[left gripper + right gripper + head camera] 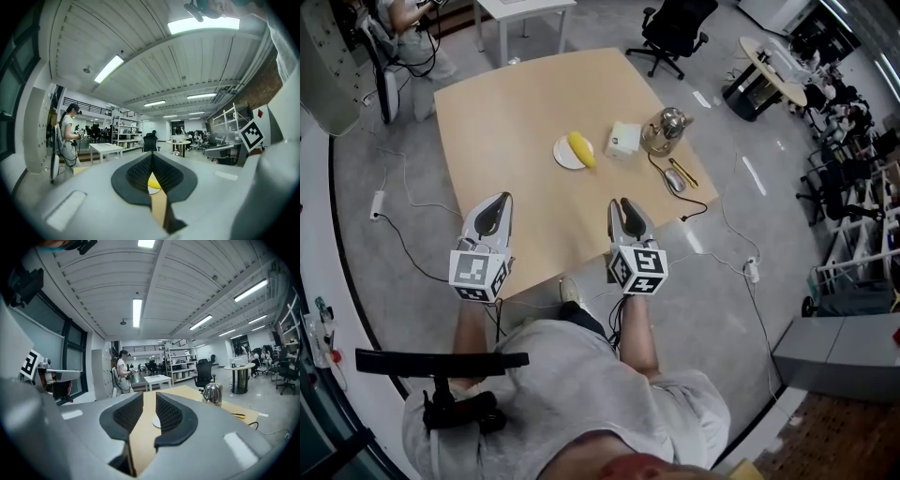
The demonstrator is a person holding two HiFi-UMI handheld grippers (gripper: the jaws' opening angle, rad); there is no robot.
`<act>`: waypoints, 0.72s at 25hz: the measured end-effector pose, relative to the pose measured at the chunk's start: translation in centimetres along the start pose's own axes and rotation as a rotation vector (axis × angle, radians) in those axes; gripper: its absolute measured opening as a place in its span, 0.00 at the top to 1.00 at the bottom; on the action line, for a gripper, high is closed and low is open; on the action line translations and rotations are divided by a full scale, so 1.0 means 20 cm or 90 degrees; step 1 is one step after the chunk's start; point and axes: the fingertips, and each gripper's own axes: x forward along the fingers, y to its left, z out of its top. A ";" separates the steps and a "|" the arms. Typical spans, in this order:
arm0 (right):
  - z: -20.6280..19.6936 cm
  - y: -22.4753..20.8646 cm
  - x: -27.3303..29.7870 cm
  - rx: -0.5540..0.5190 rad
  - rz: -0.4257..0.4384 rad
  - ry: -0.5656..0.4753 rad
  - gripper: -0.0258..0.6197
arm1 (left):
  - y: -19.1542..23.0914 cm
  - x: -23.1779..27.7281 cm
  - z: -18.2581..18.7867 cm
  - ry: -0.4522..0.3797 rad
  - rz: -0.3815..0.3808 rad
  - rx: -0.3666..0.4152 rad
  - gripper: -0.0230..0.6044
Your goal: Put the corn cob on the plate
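The yellow corn cob lies on a small white plate near the middle of the tan table. Both grippers hover over the table's near edge, well short of the plate. My left gripper has its fingertips together with nothing held; in the left gripper view the corn cob and plate show through the slit below the tips. My right gripper stands open with a narrow gap and nothing in it. The right gripper view shows the plate far ahead between its pads.
Right of the plate stand a white box and a metal kettle, with a mouse, a yellow tool and a cable near the table's right edge. A black office chair and a white table stand beyond.
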 end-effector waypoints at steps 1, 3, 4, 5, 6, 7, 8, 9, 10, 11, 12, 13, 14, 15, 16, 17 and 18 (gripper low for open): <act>0.00 0.00 -0.01 0.000 -0.001 0.000 0.82 | 0.00 -0.01 0.00 0.000 0.000 0.000 0.93; -0.01 0.01 -0.04 -0.001 -0.004 -0.003 0.83 | 0.00 -0.02 -0.01 0.001 0.000 0.000 0.93; -0.01 0.01 -0.05 -0.001 -0.004 -0.004 0.83 | -0.01 -0.02 -0.01 0.002 -0.001 0.000 0.93; -0.01 0.01 -0.07 -0.002 -0.005 -0.005 0.84 | -0.01 -0.03 -0.01 0.002 -0.001 -0.001 0.93; -0.01 0.01 -0.08 -0.002 -0.005 -0.005 0.84 | -0.02 -0.03 -0.01 0.002 -0.002 -0.002 0.93; -0.01 0.01 -0.09 -0.003 -0.006 -0.004 0.84 | -0.03 -0.04 -0.01 0.002 -0.004 -0.004 0.93; -0.02 0.01 -0.10 -0.003 -0.007 -0.003 0.85 | -0.03 -0.04 -0.01 0.003 -0.005 -0.006 0.93; -0.02 0.01 -0.11 -0.004 -0.007 -0.002 0.85 | -0.04 -0.05 -0.02 0.004 -0.006 -0.007 0.93; -0.02 0.02 -0.12 -0.004 -0.007 -0.001 0.85 | -0.04 -0.06 -0.02 0.006 -0.006 -0.009 0.93; -0.03 0.02 -0.12 -0.004 -0.007 0.001 0.85 | -0.04 -0.06 -0.02 0.007 -0.006 -0.011 0.93; -0.03 0.02 -0.13 -0.004 -0.008 0.002 0.85 | -0.04 -0.07 -0.03 0.008 -0.008 -0.014 0.93; -0.04 0.02 -0.14 -0.004 -0.009 0.004 0.86 | -0.05 -0.07 -0.03 0.008 -0.010 -0.017 0.93; -0.04 0.02 -0.15 -0.004 -0.010 0.004 0.86 | -0.05 -0.07 -0.04 0.008 -0.012 -0.019 0.93; -0.05 0.02 -0.15 -0.003 -0.010 0.003 0.87 | -0.06 -0.07 -0.04 0.008 -0.013 -0.020 0.93; -0.05 0.03 -0.15 -0.002 -0.010 0.003 0.88 | -0.06 -0.07 -0.04 0.008 -0.014 -0.021 0.93; -0.05 0.03 -0.15 -0.001 -0.009 0.002 0.88 | -0.06 -0.07 -0.05 0.008 -0.014 -0.020 0.93; -0.06 0.04 -0.15 0.000 -0.008 0.002 0.88 | -0.06 -0.08 -0.05 0.009 -0.015 -0.020 0.93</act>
